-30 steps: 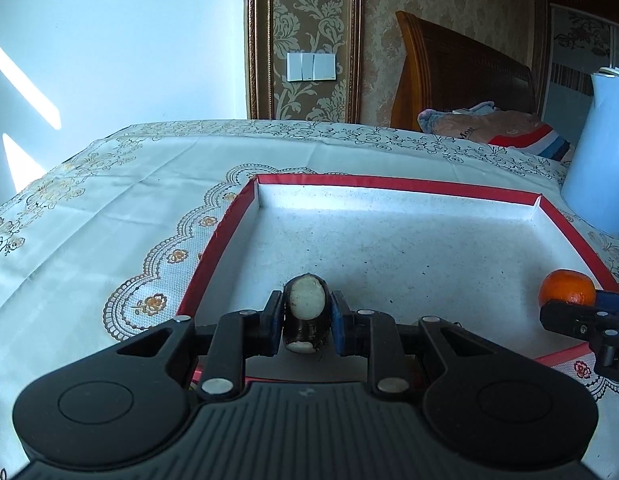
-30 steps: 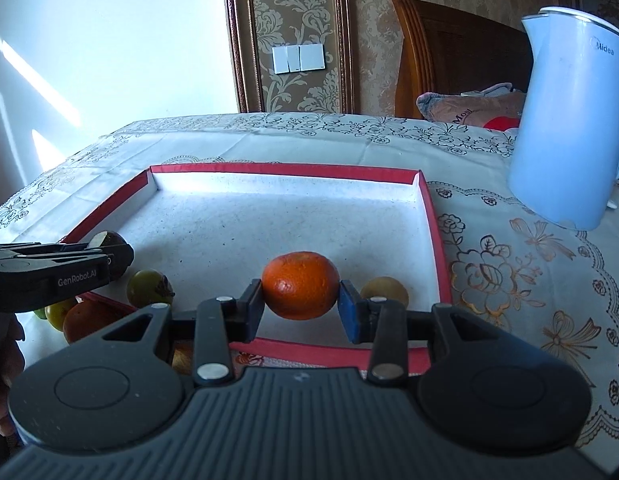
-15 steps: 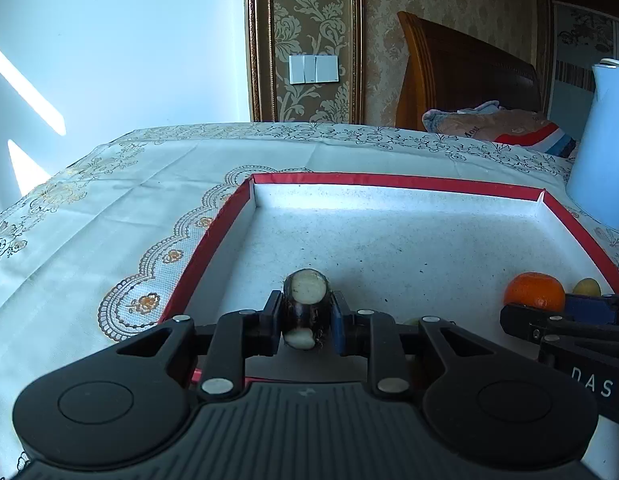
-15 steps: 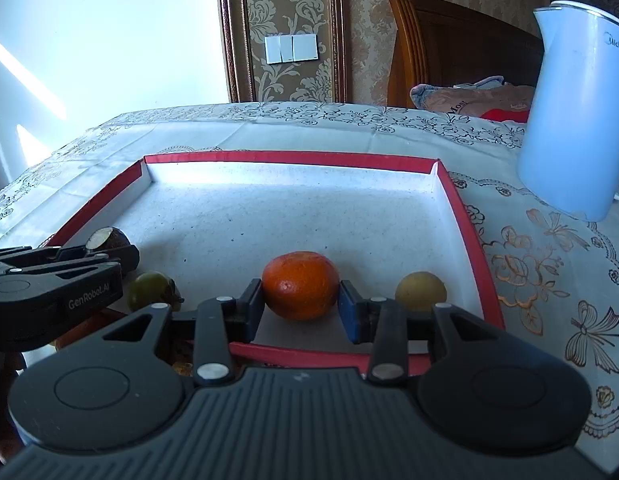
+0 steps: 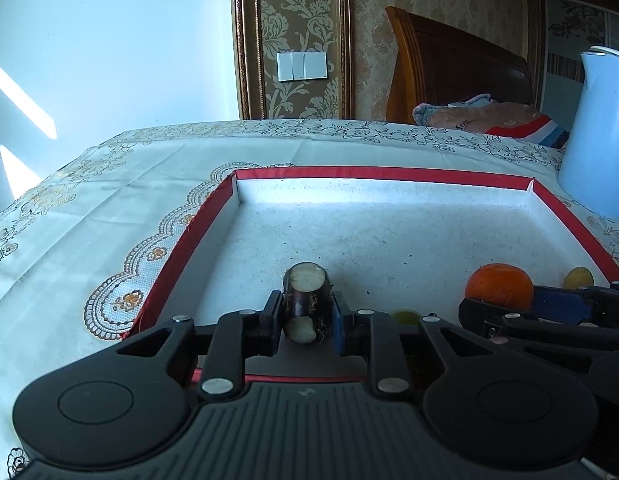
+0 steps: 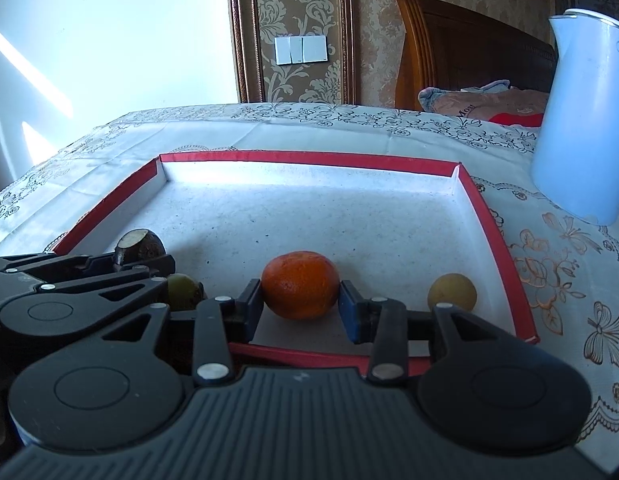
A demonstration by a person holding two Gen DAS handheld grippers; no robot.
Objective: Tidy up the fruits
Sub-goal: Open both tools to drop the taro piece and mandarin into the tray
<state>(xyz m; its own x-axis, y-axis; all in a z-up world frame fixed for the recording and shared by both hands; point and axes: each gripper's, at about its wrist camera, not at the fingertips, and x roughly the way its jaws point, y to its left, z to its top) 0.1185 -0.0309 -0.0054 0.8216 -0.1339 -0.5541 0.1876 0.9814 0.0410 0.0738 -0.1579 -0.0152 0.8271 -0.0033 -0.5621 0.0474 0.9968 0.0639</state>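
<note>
The left gripper pinches a short piece of sugarcane, dark-skinned with a pale cut end facing up and away. It holds the piece low over the near left part of the red-rimmed tray, probably so it can be set down on the white floor without rolling.

The right gripper has its blue pads on either side of a mandarin that seems to sit on the tray floor, at about 6 o'clock in the tray as the right wrist view shows it. The left pad looks to touch the peel; at the right pad a thin gap seems to show, so the grip looks slack or nearly let go, though I cannot be sure. That would fit a fruit just delivered.

A small yellow fruit already lies inside the tray at about 4 o'clock, near the right wall. A greenish fruit shows at about 8 o'clock from the mandarin, just behind the left gripper; whether it lies inside the near rim cannot be told.

A white electric kettle stands on the embroidered tablecloth outside the tray at 2 o'clock, well clear of the work.
</note>
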